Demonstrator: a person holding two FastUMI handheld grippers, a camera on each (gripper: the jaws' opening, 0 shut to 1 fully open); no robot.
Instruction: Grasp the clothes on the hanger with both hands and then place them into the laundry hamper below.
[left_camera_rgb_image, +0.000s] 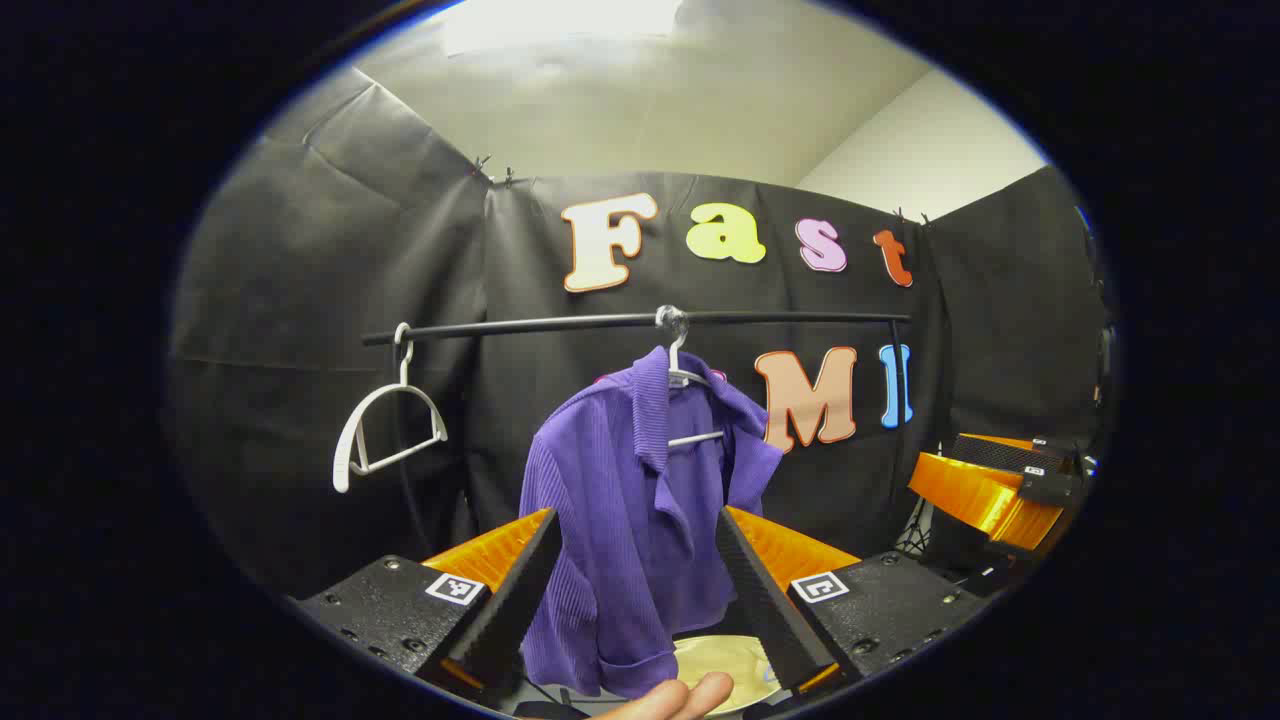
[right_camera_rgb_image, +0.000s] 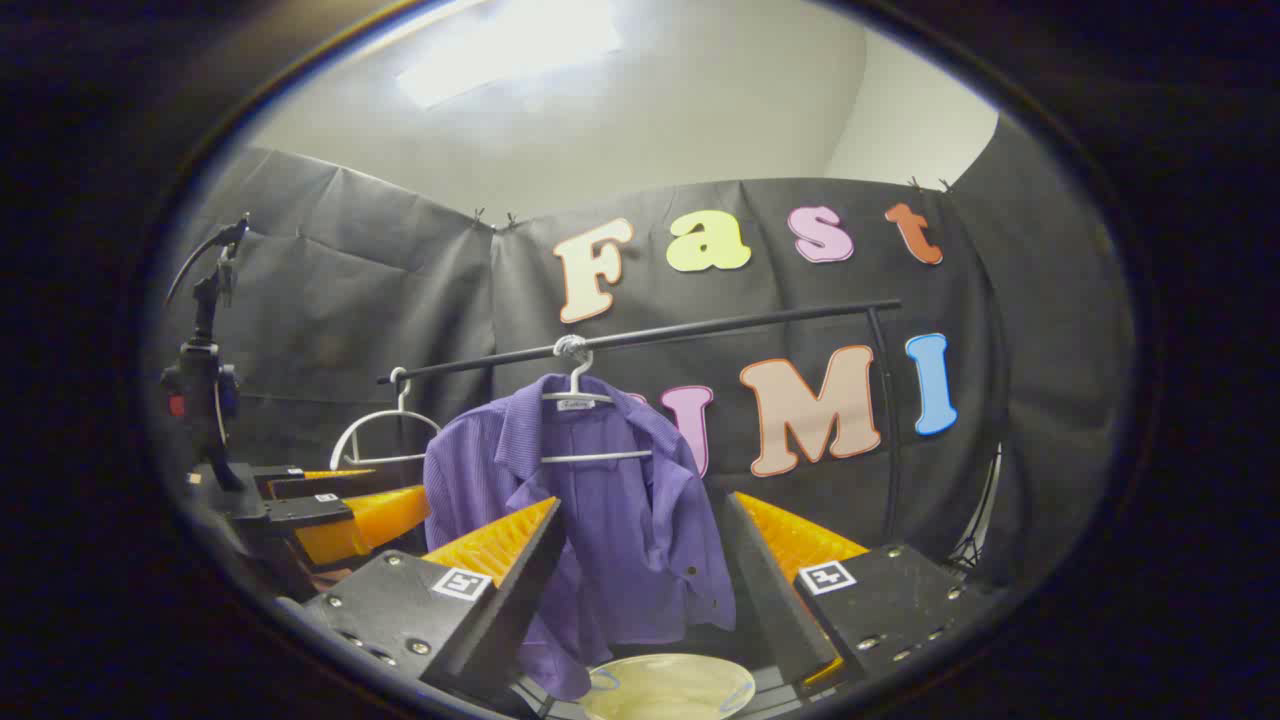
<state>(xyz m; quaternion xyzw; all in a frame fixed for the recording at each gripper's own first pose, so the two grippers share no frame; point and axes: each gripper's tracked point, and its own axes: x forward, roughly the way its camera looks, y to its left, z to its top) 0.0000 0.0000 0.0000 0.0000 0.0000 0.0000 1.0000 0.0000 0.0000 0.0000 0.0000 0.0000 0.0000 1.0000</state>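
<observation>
While the purple shirt hangs from a white hanger on the black rail, both tools face it with fingers spread wide; left gripper and right gripper touch no cloth. Below the shirt sits the pale laundry hamper; left of the shirt, an empty white hanger hangs on the same rail.

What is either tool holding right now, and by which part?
Nothing is held. The left tool and the right tool are both open, short of the purple shirt, which hangs on its hanger above the hamper.
</observation>
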